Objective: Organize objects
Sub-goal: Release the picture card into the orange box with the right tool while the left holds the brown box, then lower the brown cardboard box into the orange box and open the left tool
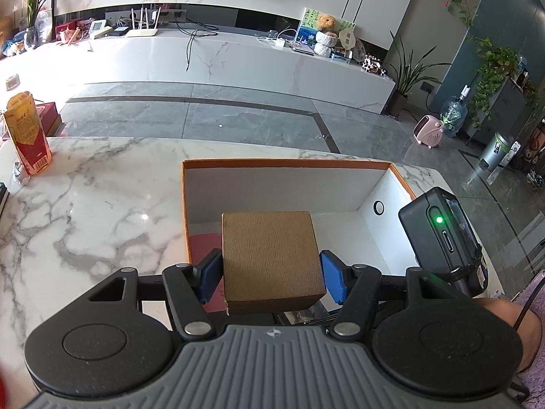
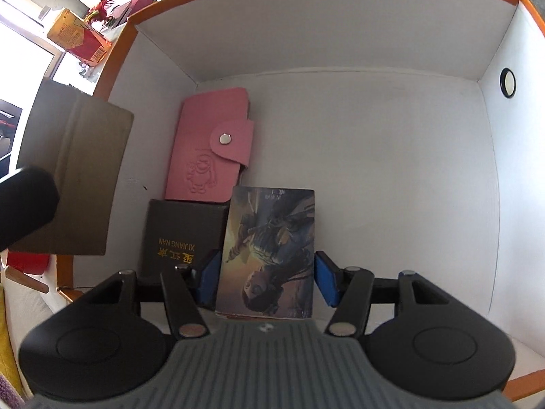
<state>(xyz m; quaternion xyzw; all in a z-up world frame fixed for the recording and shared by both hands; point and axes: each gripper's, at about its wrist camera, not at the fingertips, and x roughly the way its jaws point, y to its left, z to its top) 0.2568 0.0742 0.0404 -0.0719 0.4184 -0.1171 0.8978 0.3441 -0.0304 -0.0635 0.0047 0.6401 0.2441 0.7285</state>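
Storage box point(image 2: 327, 30) contains one pink wallet point(image 2: 207, 146), one dark case point(image 2: 177, 235).

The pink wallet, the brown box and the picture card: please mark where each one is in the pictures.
pink wallet point(image 2: 207, 143): right wrist view, on its front face below the snap flap.
brown box point(image 1: 270, 255): left wrist view, on its top face.
picture card point(image 2: 269, 248): right wrist view, on the printed face.

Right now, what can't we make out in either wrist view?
- Left wrist: storage box floor near the camera, hidden by the held brown box in the left gripper.
- Right wrist: whether the picture card touches the floor; its lower edge is hidden by the right gripper.
- Right wrist: dark box partly covered by the card; small print unreadable.
- Pink wallet: contents unseen, flap snapped.
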